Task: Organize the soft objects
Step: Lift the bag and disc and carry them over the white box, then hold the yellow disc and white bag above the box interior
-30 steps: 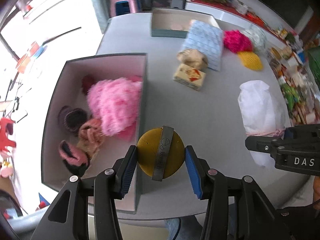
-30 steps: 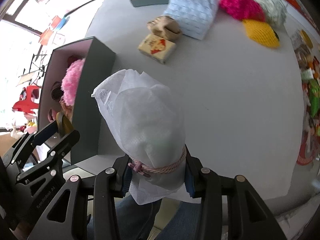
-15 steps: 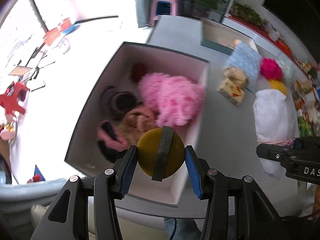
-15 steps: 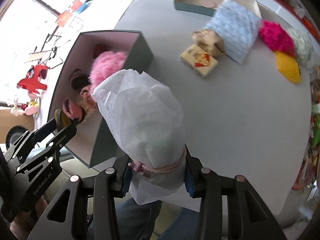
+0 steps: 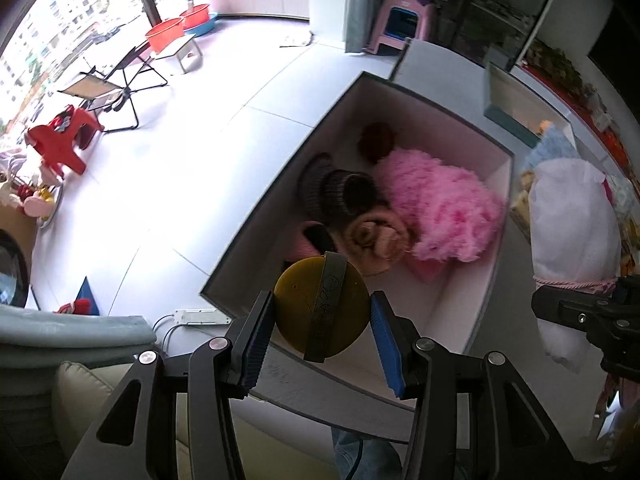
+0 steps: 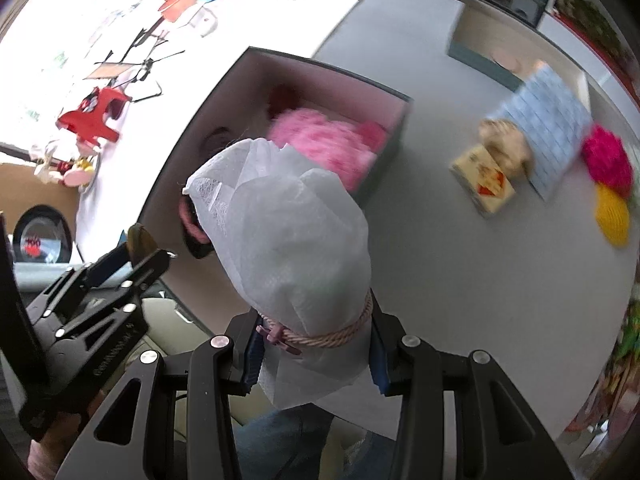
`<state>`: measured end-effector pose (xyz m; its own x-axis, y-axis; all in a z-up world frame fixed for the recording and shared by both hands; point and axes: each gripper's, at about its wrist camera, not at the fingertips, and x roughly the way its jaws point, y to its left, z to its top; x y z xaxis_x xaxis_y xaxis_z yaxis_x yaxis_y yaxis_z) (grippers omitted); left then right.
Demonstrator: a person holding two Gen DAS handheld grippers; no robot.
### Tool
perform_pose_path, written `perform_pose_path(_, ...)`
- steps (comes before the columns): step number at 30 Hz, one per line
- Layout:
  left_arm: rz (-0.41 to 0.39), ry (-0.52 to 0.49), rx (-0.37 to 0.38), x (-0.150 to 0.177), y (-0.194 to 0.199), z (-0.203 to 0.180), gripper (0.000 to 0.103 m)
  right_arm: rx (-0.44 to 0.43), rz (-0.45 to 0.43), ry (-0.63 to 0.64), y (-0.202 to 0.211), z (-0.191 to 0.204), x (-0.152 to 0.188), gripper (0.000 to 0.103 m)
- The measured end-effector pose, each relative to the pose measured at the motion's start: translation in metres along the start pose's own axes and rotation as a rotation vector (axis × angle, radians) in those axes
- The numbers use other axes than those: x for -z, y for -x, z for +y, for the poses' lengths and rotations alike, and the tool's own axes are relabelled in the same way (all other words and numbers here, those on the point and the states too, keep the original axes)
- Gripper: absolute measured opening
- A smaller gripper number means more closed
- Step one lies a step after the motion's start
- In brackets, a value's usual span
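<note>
Mustard-yellow and round, a soft disc [image 5: 322, 312] with a dark grey band across its face is clamped between the blue ribbed pads of the left gripper [image 5: 322, 322], and it is held above the near corner of an open grey box [image 5: 256, 216] with a pale pink lining. Inside that box a fluffy pink item [image 5: 440, 212] is seen along the right-hand wall, with a dark red ball [image 5: 376, 138] behind it, a dark knitted roll [image 5: 340, 194] to its left, a rolled tan cloth [image 5: 376, 238] in front of that, and a pink-rimmed dark item [image 5: 314, 238] partly hidden by the disc. The box is set at the edge of a grey table [image 6: 460, 260]. A white non-woven bag [image 6: 288, 248], tied near its neck with a pink twisted cord [image 6: 332, 334], is gripped just below that cord by the right gripper [image 6: 314, 354], its pads pressed into the fabric on both sides; the bag is held in the air over the table edge, just beside the box, and part of the box interior is covered by it in the right wrist view. Further across the table, well apart from the box, a small printed yellow packet [image 6: 484, 184] is lying beside a beige soft item [image 6: 506, 142], a light blue quilted cushion [image 6: 544, 120] is propped behind them, and a magenta knitted piece [image 6: 608, 158] and a yellow knitted piece [image 6: 612, 220] are lying near the far edge. A second shallow open box [image 6: 480, 60] is set at the back of the table.
</note>
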<state>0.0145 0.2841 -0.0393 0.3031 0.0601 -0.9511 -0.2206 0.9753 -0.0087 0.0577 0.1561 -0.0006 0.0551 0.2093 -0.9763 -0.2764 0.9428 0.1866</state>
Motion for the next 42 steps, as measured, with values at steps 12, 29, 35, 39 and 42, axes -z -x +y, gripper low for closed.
perform_pose_path(12,0.013,0.02,-0.013,-0.003,-0.01,0.007,0.05,-0.038,0.03,0.066,-0.016,0.045,-0.012,0.046)
perform_pose_path(29,0.037,0.02,-0.002,-0.006,-0.016,0.008,0.05,-0.034,0.064,0.051,-0.025,0.043,-0.014,0.046)
perform_pose_path(35,0.038,0.02,-0.003,-0.007,-0.016,0.009,0.05,-0.036,0.065,0.048,-0.026,0.043,-0.015,0.046)
perform_pose_path(39,0.04,0.018,-0.003,-0.007,-0.017,0.01,0.05,-0.037,0.068,0.051,-0.028,0.042,-0.015,0.046)
perform_pose_path(42,0.043,0.02,-0.003,-0.006,-0.017,0.011,0.05,-0.037,0.068,0.052,-0.029,0.042,-0.015,0.046)
